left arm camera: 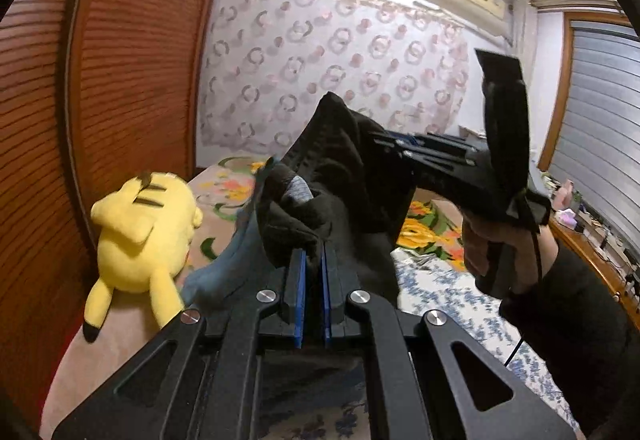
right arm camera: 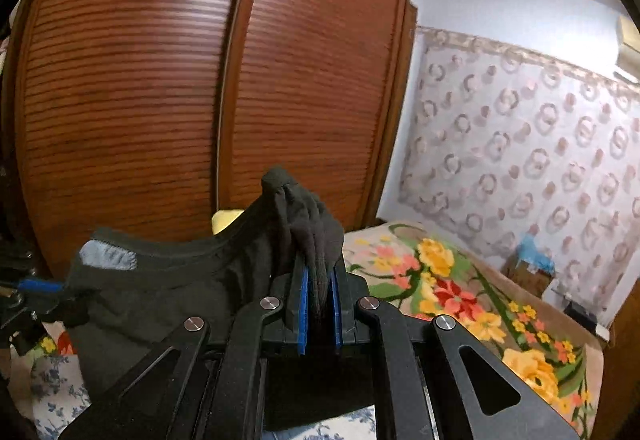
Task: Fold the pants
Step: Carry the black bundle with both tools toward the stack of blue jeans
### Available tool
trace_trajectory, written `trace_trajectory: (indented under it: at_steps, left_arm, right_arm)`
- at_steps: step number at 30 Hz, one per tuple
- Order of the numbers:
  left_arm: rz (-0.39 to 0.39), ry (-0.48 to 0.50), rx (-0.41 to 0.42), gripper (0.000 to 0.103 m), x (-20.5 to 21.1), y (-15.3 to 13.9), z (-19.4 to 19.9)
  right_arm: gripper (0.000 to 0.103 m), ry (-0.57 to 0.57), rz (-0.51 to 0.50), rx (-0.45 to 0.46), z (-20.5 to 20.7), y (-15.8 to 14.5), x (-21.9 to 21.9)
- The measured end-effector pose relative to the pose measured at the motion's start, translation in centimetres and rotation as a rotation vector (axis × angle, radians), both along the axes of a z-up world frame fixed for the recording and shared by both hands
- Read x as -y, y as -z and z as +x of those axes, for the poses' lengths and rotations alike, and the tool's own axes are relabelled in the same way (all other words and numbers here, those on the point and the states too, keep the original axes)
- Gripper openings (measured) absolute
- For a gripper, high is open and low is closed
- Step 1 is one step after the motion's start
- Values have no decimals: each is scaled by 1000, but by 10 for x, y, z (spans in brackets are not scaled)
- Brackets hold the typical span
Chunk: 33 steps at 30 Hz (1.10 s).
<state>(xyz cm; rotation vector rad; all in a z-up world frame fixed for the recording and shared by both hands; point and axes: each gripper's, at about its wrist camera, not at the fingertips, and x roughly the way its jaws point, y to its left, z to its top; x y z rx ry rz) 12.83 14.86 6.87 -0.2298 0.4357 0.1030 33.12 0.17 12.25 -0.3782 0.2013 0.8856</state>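
The black pants [left arm camera: 352,175] hang in the air above the bed, held by the waistband between both grippers. My left gripper [left arm camera: 314,260] is shut on a bunched part of the waistband with a grey label [left arm camera: 300,189]. My right gripper [right arm camera: 320,280] is shut on another bunch of the waistband [right arm camera: 308,215]. In the left wrist view the right gripper [left arm camera: 384,143] comes in from the right, level with mine. In the right wrist view the waistband stretches left to the grey label [right arm camera: 108,254] by the left gripper [right arm camera: 40,286].
A yellow plush toy [left arm camera: 140,232] lies on the bed at the left, by the wooden wardrobe doors [right arm camera: 160,79]. A grey-blue garment [left arm camera: 224,272] lies beside it. The bed has a floral blanket [right arm camera: 480,304]. A wooden dresser with clutter [left arm camera: 592,232] stands at the right.
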Motion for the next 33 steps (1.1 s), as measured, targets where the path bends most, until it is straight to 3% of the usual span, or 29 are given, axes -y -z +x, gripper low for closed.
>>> trace_trajectory:
  at_steps: [5, 11, 15, 19, 21, 23, 25, 33]
  left_arm:
    - [-12, -34, -20, 8, -12, 12, 1]
    - [37, -70, -88, 8, -14, 17, 11]
    - [30, -79, -122, 9, -19, 22, 16]
    - [49, -81, -122, 19, -19, 18, 16]
    - [60, -83, -117, 25, -19, 15, 16]
    - [67, -85, -108, 39, -20, 12, 15]
    - [77, -82, -90, 46, -18, 10, 15]
    - [122, -51, -89, 49, -13, 9, 29]
  right_arm:
    - [9, -26, -38, -21, 20, 6, -21]
    - [9, -52, -58, -74, 41, 6, -32]
    - [19, -49, -63, -174, 59, 5, -32]
    - [36, -29, -32, -170, 62, -9, -16]
    - [37, -21, -7, -170, 61, -16, -5]
    - [37, -32, 23, -177, 55, -21, 8]
    - [37, -60, 42, -177, 47, -25, 21]
    - [37, -122, -1, -242, 50, -5, 31]
